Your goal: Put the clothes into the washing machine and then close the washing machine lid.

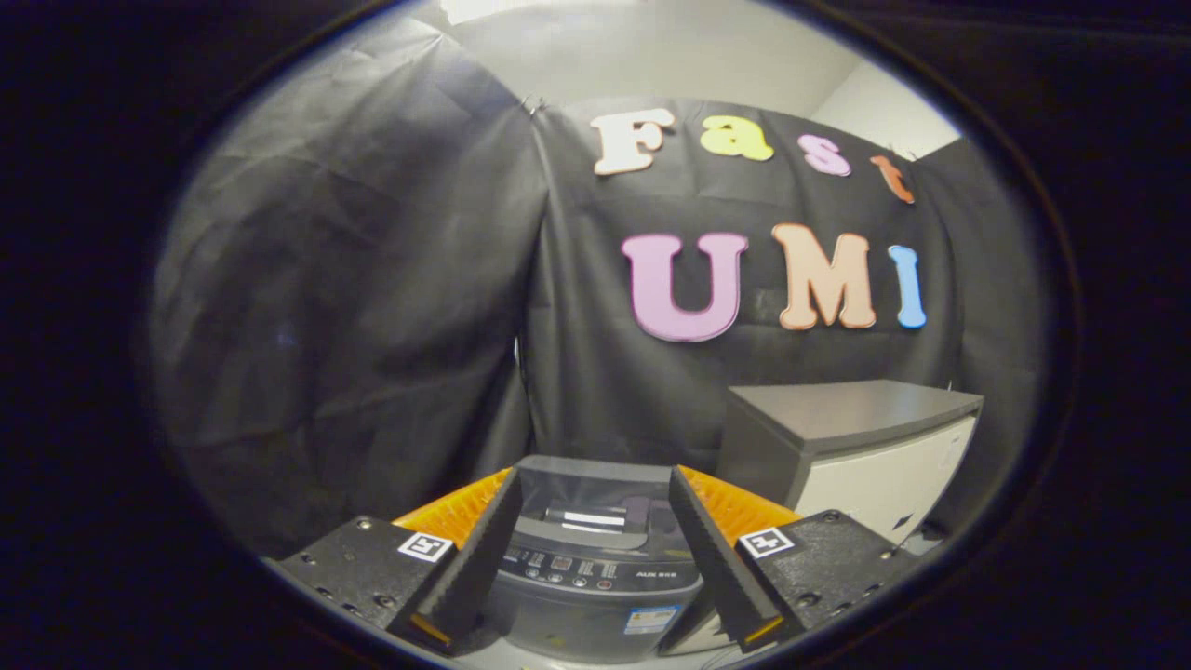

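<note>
Ahead, washing machine [595, 549] between open gripper [595, 568] fingers

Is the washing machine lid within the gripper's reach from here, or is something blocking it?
Probably yes. The gripper is open, its fingers spread to either side of the washing machine, and the lid lies flat just ahead between them with nothing in the gap. The grey cabinet stands off to one side.

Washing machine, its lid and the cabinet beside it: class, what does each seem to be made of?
Washing machine: dark grey, probably moulded plastic; smooth rounded body, soft sheen.
Lid: looks like tinted glass or clear plastic; it reflects light.
Cabinet: matte grey top, pale front; likely laminated board or painted metal.
Gripper jaws open, holding nothing.
</note>
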Demonstrator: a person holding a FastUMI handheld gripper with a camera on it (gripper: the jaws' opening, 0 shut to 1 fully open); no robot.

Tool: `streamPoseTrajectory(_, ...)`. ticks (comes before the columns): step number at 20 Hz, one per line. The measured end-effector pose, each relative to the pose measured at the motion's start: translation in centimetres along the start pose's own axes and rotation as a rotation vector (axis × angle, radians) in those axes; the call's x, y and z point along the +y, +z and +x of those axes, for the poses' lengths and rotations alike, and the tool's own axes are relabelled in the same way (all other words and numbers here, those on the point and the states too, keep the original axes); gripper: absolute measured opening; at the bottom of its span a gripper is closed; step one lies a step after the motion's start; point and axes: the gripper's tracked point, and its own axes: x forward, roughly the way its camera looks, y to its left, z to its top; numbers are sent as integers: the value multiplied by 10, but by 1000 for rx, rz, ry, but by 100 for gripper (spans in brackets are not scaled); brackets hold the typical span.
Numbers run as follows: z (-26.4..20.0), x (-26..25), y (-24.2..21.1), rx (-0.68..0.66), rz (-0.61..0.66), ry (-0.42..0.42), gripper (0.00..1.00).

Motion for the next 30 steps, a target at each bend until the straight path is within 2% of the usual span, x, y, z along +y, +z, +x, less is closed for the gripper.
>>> streamPoseTrajectory(4,-27,-13,10,-29,-7,-66,96)
streamPoseTrajectory(11,-69,-23,16,-71,13,-61,96)
streamPoseTrajectory(15,-92,-55,2,-69,-72,-152,96)
streamPoseTrajectory(23,-109,-84,-5,-84,66,-165,96)
streamPoseTrajectory(27,-117,-102,0,-88,67,-190,96)
streamPoseTrajectory(30,-115,-105,-10,-59,63,-174,96)
